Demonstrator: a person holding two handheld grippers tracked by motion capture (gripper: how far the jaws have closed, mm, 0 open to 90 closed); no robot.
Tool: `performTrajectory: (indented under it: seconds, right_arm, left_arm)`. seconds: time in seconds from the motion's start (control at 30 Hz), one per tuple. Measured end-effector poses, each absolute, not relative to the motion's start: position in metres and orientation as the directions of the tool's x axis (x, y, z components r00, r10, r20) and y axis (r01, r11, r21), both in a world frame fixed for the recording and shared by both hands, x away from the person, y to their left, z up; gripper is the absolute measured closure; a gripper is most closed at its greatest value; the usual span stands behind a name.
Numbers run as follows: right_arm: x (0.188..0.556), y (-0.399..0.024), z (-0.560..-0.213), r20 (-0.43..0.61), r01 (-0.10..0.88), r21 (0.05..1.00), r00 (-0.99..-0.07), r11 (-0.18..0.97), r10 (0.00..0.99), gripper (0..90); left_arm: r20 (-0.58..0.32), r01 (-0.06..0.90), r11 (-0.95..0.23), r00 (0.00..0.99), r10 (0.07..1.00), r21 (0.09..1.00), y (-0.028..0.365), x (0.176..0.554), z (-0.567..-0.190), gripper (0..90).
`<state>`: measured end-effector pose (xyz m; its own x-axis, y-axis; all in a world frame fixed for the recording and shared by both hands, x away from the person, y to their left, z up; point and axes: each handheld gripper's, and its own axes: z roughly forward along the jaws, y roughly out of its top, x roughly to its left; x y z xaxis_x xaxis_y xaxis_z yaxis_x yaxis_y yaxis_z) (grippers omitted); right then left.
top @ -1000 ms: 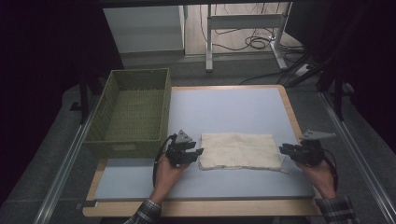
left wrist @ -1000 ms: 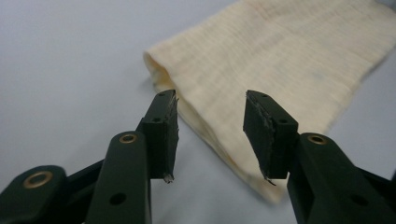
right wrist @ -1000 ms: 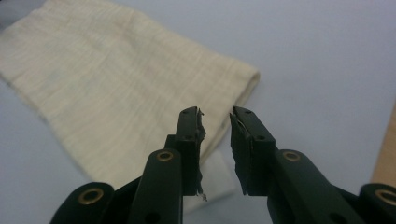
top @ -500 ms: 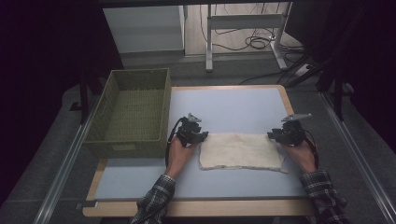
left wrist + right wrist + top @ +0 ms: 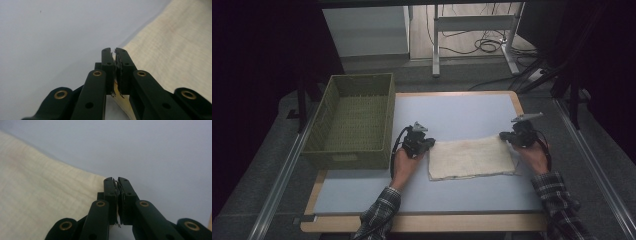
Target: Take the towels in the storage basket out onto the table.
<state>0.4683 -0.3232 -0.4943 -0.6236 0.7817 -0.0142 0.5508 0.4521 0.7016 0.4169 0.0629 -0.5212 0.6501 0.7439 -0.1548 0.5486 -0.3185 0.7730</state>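
**Both jaw pairs clamped on the far corners of the cloth**

Jaws on both of my grippers have just been closing and now pinch cloth. Left gripper [image 5: 428, 143]: in the left gripper view the two black jaws stand pressed together with a thin edge of the cream cloth [image 5: 175, 47] caught between the pads. Right gripper [image 5: 510, 138]: same picture in the right gripper view, jaws together, a sliver of fabric between them, the rest of the cloth [image 5: 37, 202] spreading away to the left of that view.

Cloth [image 5: 472, 157]: cream, roughly rectangular, lying mostly flat on the pale blue table top [image 5: 452, 112], near the front half. I hold it at its two far corners, left hand [image 5: 404, 161] at the left one, right hand [image 5: 532, 156] at the right one. Near edge rests on the surface.

Surface: matte blue-grey sheet with a light wooden border [image 5: 422, 223].

Green woven basket [image 5: 352, 120]: sits at the left of the table, overhanging the table's left edge, well apart from the cloth.

Room: dim; grey floor, a white table frame [image 5: 472, 37] and loose cables [image 5: 484, 46] beyond the far edge, dark drapes on both sides.
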Motion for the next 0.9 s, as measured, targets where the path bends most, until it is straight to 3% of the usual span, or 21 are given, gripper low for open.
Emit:
performTrajectory:
  seconds: [0.2,0.3,0.33,0.37,0.43,0.5,0.7,0.8,0.9]
  right_arm:
    - [0.499,-0.320,-0.500,0.020,0.575,0.704,-0.604,0.417,0.797,84.2]
    - [0.499,-0.320,-0.502,0.035,0.575,0.712,-0.603,0.403,0.797,82.2]
    - [0.493,-0.323,-0.500,0.039,0.564,0.728,-0.602,0.390,0.797,79.8]
    - [0.493,-0.323,-0.500,0.039,0.564,0.728,-0.602,0.390,0.797,79.8]
    - [0.488,-0.326,-0.497,0.034,0.561,0.729,-0.602,0.392,0.798,77.2]
    - [0.478,-0.332,-0.493,0.042,0.560,0.735,-0.600,0.382,0.799,75.2]
    - [0.458,-0.334,-0.491,0.083,0.568,0.736,-0.616,0.369,0.784,71.7]
    - [0.443,-0.328,-0.493,0.092,0.561,0.731,-0.644,0.388,0.759,68.9]
    - [0.435,-0.323,-0.494,0.092,0.555,0.731,-0.657,0.398,0.748,67.1]
  left_arm:
    - [-0.112,0.542,-0.345,0.641,0.759,0.766,0.060,0.420,-0.520,85.2]
    - [-0.133,0.545,-0.324,0.639,0.757,0.773,0.064,0.423,-0.522,79.1]
    - [-0.137,0.545,-0.324,0.642,0.754,0.773,0.065,0.423,-0.522,71.4]
    - [-0.136,0.544,-0.328,0.646,0.751,0.772,0.065,0.422,-0.522,71.4]
    - [-0.120,0.546,-0.362,0.659,0.743,0.756,0.064,0.423,-0.524,63.0]
    - [-0.038,0.544,-0.413,0.636,0.771,0.730,0.061,0.426,-0.531,59.5]
    - [-0.039,0.526,-0.406,0.645,0.763,0.747,0.067,0.431,-0.540,48.2]
    - [-0.082,0.555,-0.377,0.632,0.770,0.741,0.070,0.435,-0.542,41.1]
    - [-0.086,0.556,-0.375,0.633,0.769,0.742,0.071,0.435,-0.542,40.6]
